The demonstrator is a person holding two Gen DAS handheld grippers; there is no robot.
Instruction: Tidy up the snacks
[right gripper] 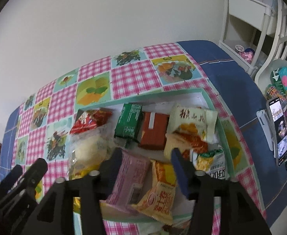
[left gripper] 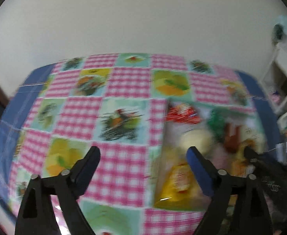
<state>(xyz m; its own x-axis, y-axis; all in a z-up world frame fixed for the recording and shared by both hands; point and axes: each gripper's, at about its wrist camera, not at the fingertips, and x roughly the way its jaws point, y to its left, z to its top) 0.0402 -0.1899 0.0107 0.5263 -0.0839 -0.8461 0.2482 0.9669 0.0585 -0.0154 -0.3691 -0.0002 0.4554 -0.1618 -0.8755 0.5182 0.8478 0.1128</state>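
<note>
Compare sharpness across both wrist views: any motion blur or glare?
Left wrist: heavy motion smear over the pink checked tablecloth and yellow snack packet; its own tongs stay crisp. Right wrist: sharp, print readable on the orange snack packet. No strong glare in either.

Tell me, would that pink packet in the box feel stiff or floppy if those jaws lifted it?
Probably floppy: the pink packet looks like a thin, soft wrapper, so it may sag if held by one end. Its glossy film could be slippery. It seems light, and since it overlaps the orange packet in the box, lifting it might nudge that neighbour.
</note>
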